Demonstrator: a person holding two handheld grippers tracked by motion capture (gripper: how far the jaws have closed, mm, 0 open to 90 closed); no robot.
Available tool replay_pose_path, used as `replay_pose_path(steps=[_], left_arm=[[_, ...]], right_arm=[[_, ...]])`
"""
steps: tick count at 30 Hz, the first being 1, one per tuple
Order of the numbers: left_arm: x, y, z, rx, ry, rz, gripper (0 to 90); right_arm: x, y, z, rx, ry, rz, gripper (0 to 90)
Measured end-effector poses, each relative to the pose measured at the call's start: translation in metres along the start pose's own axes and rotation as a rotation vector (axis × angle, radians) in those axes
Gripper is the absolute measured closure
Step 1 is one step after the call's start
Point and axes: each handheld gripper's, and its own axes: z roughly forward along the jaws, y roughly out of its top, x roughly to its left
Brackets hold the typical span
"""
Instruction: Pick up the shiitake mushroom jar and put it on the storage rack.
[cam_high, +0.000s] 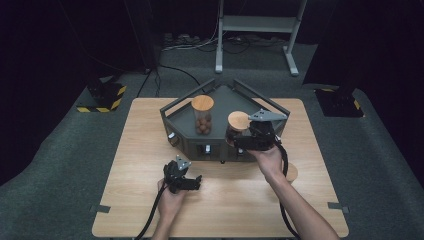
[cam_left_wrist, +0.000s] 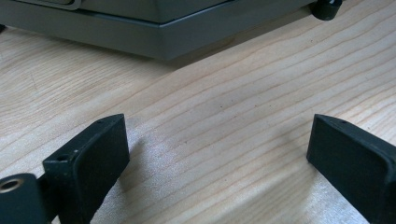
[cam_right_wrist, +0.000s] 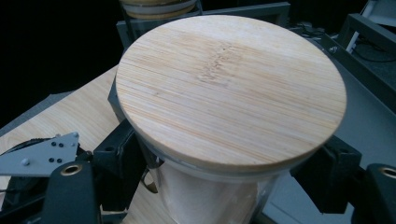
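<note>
Jar (cam_right_wrist: 219, 196) (bamboo lid (cam_right_wrist: 231, 88) on) sits pinched between right gripper (cam_high: 239, 141) fingers beside the grey tray (cam_high: 220, 145), while left gripper (cam_high: 192, 184) fingers stand spread over the tabletop (cam_left_wrist: 224, 140).

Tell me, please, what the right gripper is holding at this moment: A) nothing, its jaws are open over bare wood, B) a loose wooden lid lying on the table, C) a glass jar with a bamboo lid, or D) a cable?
C: in the right gripper view the right gripper has its jaws pressed on both sides of the glass jar, just under its bamboo lid.
</note>
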Motion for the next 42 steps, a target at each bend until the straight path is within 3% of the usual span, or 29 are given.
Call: replay_pose_path(steps=[4,19,28,42], left_arm=[[0.000,0.000,0.000,0.000,0.000,0.000,5.6],[0.000,0.000,0.000,0.000,0.000,0.000,5.5],[0.000,0.000,0.000,0.000,0.000,0.000,5.4],[-0.001,0.000,0.001,-0.012,-0.001,-0.012,5.3]], right_arm=[[-0.001,0.005,0.005,0.005,-0.017,-0.005,25.4],[-0.017,0.011,0.029,0.024,-0.075,0.072,25.4],[-0.022,0.010,0.039,0.043,-0.118,0.072,25.4],[-0.026,0.006,0.055,0.074,-0.139,0.075,25.4]])
